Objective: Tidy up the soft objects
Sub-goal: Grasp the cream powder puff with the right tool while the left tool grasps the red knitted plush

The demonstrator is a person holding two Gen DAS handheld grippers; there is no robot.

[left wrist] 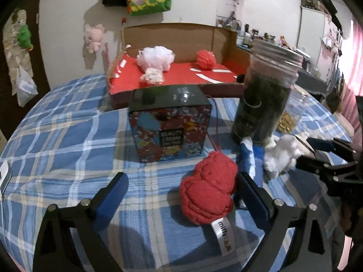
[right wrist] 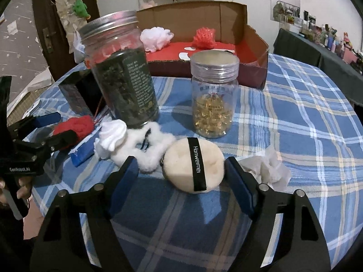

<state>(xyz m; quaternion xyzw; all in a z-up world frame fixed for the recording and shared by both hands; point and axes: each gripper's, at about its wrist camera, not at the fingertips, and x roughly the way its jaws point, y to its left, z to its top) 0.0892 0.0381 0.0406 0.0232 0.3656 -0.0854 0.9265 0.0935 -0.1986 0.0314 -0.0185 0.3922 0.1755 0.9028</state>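
So there's a round table with a blue plaid cloth point(right wrist: 295, 117), and at the back of it a big cardboard box point(right wrist: 254, 34) lined in red, already holding a white mesh pouf point(left wrist: 156, 57), a red mesh pouf point(left wrist: 205, 59) and a smaller crumpled white-and-pink thing point(left wrist: 151, 76). In front of that sit a tall jar of dark tea leaves point(right wrist: 122, 77) with a metal lid, a patterned "beauty cream" box point(left wrist: 170, 127), and a smaller jar of gold capsules point(right wrist: 213, 99). The left gripper point(left wrist: 181, 195) is spread wide, with the red knitted soft toy point(left wrist: 208, 192) lying on the cloth between its blue pads, right up against the right-hand pad but not squeezed. The right gripper point(right wrist: 181, 174) is also wide open around a cream powder puff point(right wrist: 192, 167) with a black "Honweimei" band, not clamped on it. Just beside that puff there's white fluffy stuff point(right wrist: 136, 149) and a crumpled tissue point(right wrist: 265, 167)
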